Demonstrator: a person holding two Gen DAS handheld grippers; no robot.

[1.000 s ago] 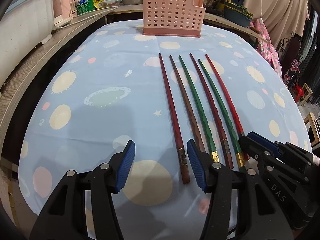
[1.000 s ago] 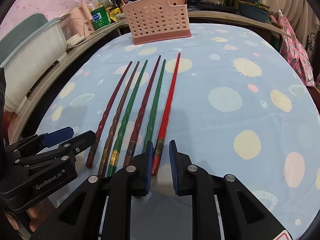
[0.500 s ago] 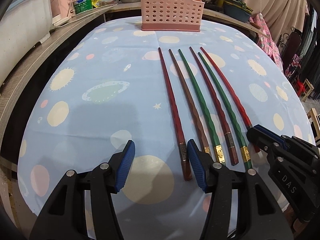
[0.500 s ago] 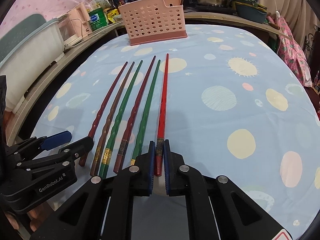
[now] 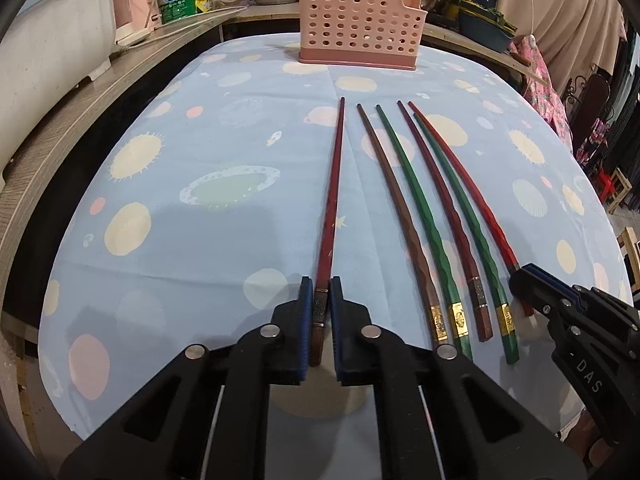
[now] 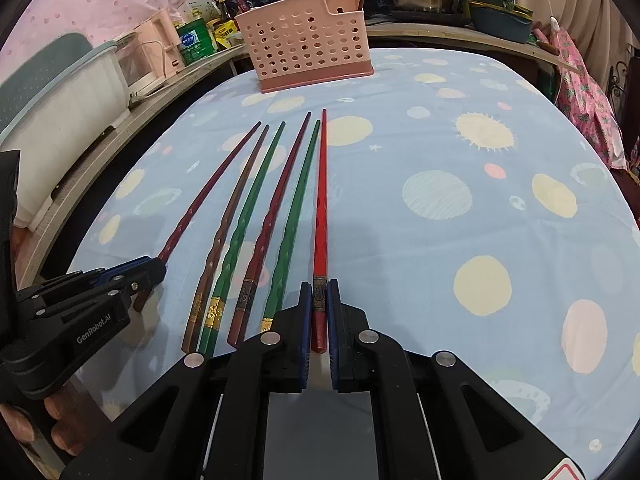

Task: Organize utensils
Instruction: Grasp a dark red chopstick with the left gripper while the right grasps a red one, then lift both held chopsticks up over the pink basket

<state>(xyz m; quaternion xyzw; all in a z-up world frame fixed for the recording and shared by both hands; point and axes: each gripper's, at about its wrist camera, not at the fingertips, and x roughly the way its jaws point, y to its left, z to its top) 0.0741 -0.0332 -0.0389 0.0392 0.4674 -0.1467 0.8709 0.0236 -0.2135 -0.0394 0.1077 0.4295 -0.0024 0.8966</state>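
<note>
The blue planet-print tablecloth fills both views, and at its far edge stands the pink perforated basket, the landmark here. Running lengthwise toward that basket lie six chopsticks, tips pointing at it, thick ends nearest the grippers. In the middle of the row rest four untouched ones: a brown chopstick, two green, one maroon, side by side and well short of the basket. And both hands have a catch! The left gripper is clamped on the butt of the dark red chopstick, the one farthest left of the basket's line, now angled slightly apart from its neighbours. The right gripper is pinched tight on the butt of the bright red chopstick at the row's right end. Each stick's long axis runs straight ahead from its jaws toward the basket, so the carry looks like a lift and a forward reach; neither hand seems clearly nearer.
</note>
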